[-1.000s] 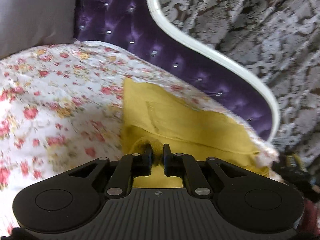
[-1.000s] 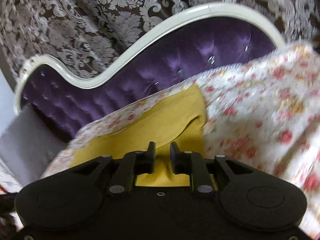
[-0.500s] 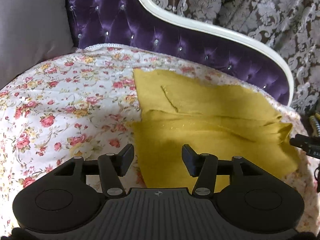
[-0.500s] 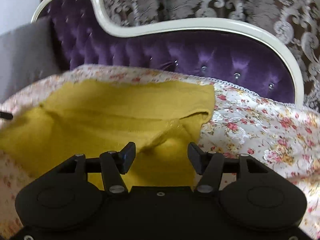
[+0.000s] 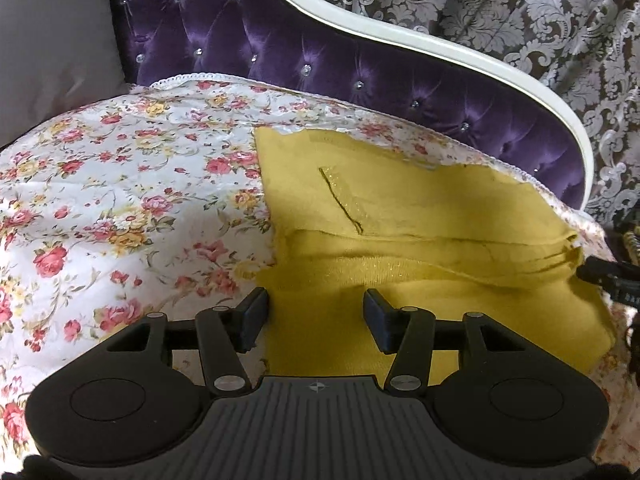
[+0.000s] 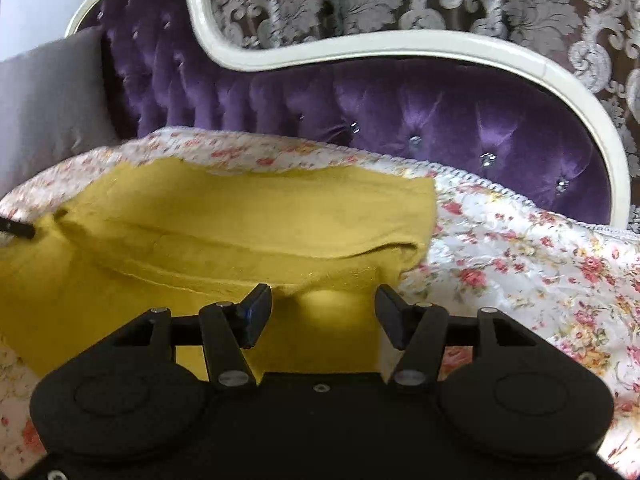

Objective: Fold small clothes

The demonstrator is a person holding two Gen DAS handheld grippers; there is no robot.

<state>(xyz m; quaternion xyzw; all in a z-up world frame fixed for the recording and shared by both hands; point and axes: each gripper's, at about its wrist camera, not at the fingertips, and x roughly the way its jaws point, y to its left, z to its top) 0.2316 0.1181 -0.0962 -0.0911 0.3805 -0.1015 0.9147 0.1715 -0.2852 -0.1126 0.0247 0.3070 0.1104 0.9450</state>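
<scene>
A mustard-yellow garment (image 5: 420, 216) lies folded over itself on a floral sheet (image 5: 120, 200); its folded edge runs across the middle. In the right wrist view the same garment (image 6: 240, 220) fills the left and centre. My left gripper (image 5: 316, 308) is open and empty, just above the garment's near left edge. My right gripper (image 6: 324, 304) is open and empty, above the garment's near right corner. The tip of the right gripper (image 5: 612, 280) shows at the garment's right edge in the left wrist view.
A purple tufted sofa back (image 5: 320, 64) with a white curved frame (image 6: 400, 44) rises behind the sheet. A grey cushion (image 5: 52, 36) stands at the left. Patterned curtains (image 5: 540, 8) hang behind.
Both grippers were shut on the garment's near edge one second ago. They have opened, let the cloth drop onto the sheet, and drawn back and up.
</scene>
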